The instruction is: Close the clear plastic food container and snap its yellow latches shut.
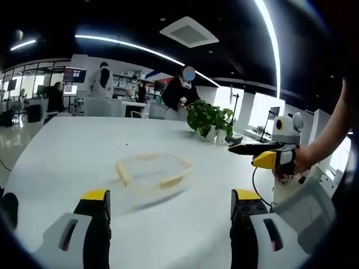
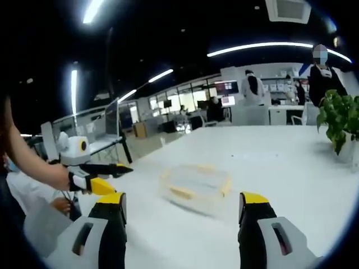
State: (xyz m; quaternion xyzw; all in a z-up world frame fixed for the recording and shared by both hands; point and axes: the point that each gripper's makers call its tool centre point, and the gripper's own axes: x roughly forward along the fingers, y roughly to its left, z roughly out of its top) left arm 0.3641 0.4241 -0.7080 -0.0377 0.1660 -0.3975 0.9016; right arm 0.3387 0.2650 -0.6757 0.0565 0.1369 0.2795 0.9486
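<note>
Your clear plastic food container with yellow latches [image 1: 152, 172] lies ahead, centred between both spread-jawed, empty claws, left gripper [image 1: 170, 206] and right gripper [image 2: 183, 209].

The clear food container [image 1: 152, 175] is smeared by motion blur in both views, so whether its lid sits closed or its yellow latches [image 1: 171, 181] are snapped can't be told. At three o'clock in the right gripper view, the potted plant [image 2: 342, 120] is cut off.
</note>
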